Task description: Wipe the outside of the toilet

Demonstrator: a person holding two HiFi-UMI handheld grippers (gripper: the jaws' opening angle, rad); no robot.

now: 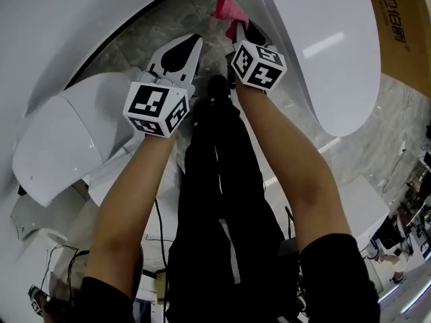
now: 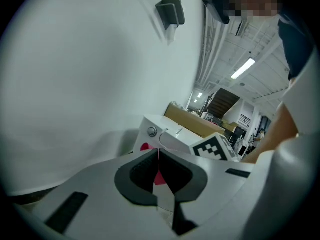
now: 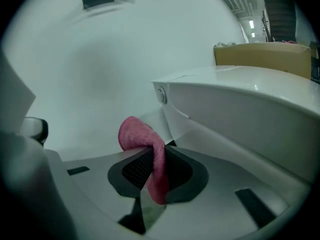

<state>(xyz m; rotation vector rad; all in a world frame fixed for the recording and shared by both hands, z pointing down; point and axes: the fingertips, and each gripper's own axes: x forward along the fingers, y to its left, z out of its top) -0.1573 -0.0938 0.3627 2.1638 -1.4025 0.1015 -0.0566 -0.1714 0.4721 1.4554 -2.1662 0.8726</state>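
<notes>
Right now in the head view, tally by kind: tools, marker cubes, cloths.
Tools: 2 (left tool, right tool)
Marker cubes: 2 (left cube, right cube)
Cloths: 1 (pink cloth, clamped in the right tool)
Total: 5

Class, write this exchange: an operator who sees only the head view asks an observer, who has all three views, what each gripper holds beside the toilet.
Operator: Is the left gripper holding anything?
Observer: No. Its own view shows its jaws shut together with nothing between them.
Operator: How is the cloth held?
Observer: The right gripper is shut on it. One fold bulges out ahead of the jaws, and the other end hangs down behind them.
</notes>
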